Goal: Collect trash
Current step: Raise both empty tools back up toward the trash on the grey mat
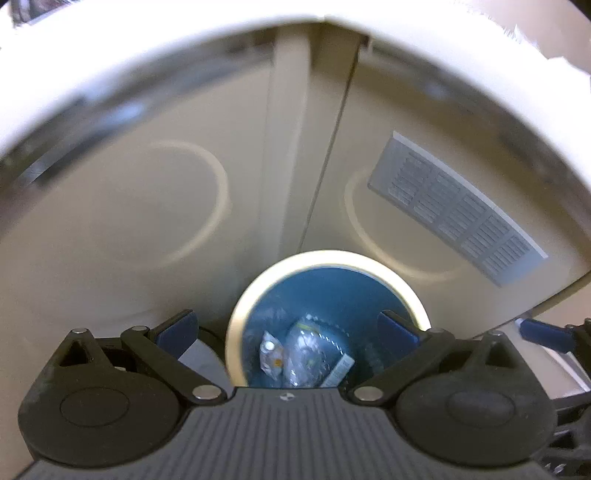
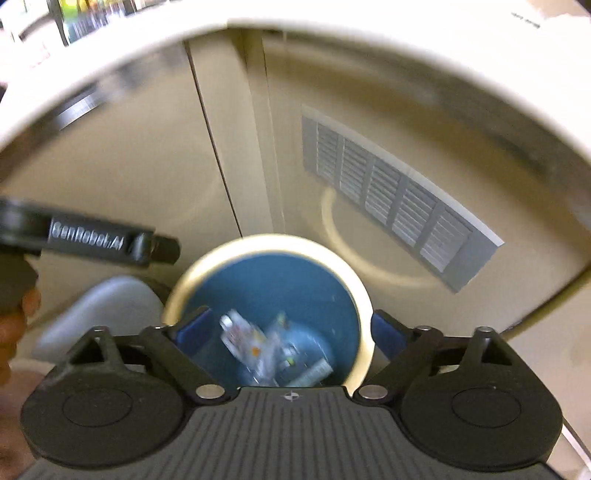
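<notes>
A blue bin with a cream rim stands on the floor below both grippers. Crumpled clear wrappers and a white packet lie at its bottom. My left gripper hangs over the bin's mouth, open, with nothing between its blue pads. In the right wrist view the same bin rim and its trash show blurred. My right gripper is also open and empty above the bin. The left gripper's black body and a person's hand sit at the left edge of that view.
Beige cabinet doors with a grey vent grille rise right behind the bin. A white counter edge overhangs the top. A grey rounded object lies just left of the bin.
</notes>
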`<state>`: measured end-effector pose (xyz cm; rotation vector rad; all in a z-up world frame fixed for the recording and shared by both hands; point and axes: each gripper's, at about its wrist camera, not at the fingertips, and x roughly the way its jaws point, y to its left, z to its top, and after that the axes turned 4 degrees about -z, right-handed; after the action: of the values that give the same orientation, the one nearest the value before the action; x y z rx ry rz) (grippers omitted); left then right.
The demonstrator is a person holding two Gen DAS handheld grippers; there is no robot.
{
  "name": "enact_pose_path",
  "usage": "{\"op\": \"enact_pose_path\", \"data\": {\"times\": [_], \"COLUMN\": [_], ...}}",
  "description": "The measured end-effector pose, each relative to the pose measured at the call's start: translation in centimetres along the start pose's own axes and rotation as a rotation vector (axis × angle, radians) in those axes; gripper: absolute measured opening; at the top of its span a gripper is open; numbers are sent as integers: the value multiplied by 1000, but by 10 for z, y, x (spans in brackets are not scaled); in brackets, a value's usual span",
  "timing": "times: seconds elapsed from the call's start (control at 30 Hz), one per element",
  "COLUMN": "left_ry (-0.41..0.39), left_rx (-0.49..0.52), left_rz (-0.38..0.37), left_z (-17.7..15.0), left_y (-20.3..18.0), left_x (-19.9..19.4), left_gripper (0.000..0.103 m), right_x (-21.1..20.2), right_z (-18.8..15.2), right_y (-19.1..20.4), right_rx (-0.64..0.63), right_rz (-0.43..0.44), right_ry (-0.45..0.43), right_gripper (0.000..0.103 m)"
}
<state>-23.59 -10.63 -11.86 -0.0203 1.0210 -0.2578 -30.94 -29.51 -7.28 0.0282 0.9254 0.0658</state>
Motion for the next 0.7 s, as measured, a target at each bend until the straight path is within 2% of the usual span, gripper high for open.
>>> {"op": "enact_pose_path", "data": {"times": [0.17, 0.33, 0.53, 0.7], "left_ry": [-48, -61, -113, -137], "left_rx": [-3, 41, 107, 114], "left_rz": [21, 27, 56, 39], "left_z": [-9, -11, -13, -12], "left_y": [-3, -11, -22, -29], "left_x": [-40, -50, -60, -74], "left_gripper": [103, 103, 103, 103], "right_x": [-36, -30, -28, -39], "right_z": [-9, -12, -22, -25], "right_y": [7, -2, -9, -13], "right_rx": [-22, 21, 41, 46], "right_rz": [3, 11, 3, 3], "right_ry": [-68, -33, -52, -76], "right_gripper": [101, 101, 103, 103]}}
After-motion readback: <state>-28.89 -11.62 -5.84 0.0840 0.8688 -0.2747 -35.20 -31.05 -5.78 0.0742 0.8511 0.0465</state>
